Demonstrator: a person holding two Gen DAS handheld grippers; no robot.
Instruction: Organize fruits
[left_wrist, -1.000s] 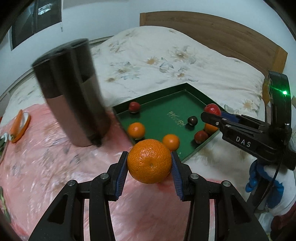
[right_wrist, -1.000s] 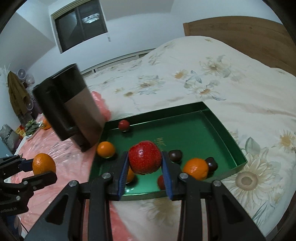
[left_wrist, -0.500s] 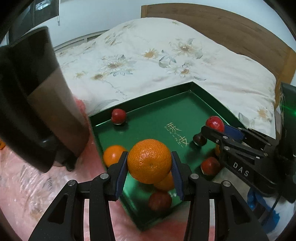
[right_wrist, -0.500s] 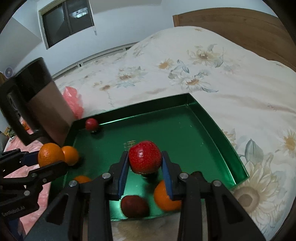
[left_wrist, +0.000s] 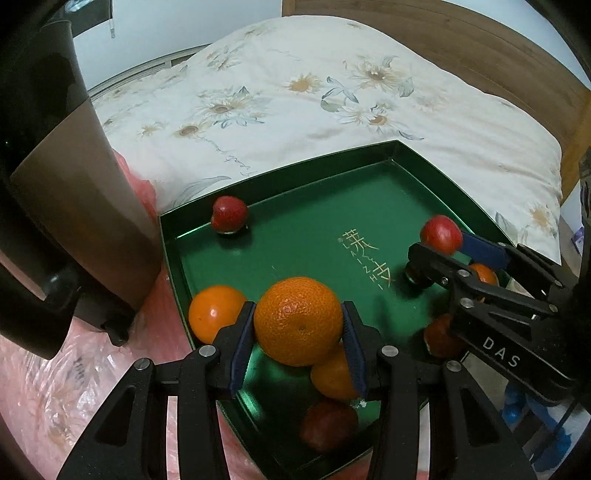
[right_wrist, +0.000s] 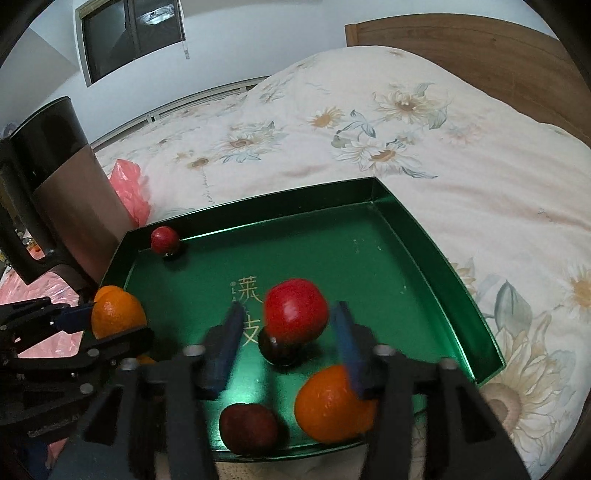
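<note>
A green tray (left_wrist: 306, 236) (right_wrist: 369, 251) lies on the bed. My left gripper (left_wrist: 299, 330) is shut on a large orange (left_wrist: 298, 320) and holds it over the tray's near left part; it also shows in the right wrist view (right_wrist: 116, 310). My right gripper (right_wrist: 288, 332) is open, its blue pads (right_wrist: 347, 339) spread apart. A red fruit (right_wrist: 296, 310) (left_wrist: 441, 233) sits between them, free of both pads, over a dark fruit (right_wrist: 279, 349). Oranges (left_wrist: 214, 317) (right_wrist: 330, 406) and red fruits (left_wrist: 229, 214) (right_wrist: 247, 428) lie in the tray.
A tall dark and bronze appliance (left_wrist: 55, 177) (right_wrist: 62, 192) stands just left of the tray on pink plastic sheeting (left_wrist: 44, 387). A flowered bedspread (right_wrist: 369, 129) surrounds the tray, with a wooden headboard (left_wrist: 480, 48) behind.
Both grippers moved forward and down over the tray. My right gripper opened and let go of the red fruit. My left gripper kept its hold on the orange.
</note>
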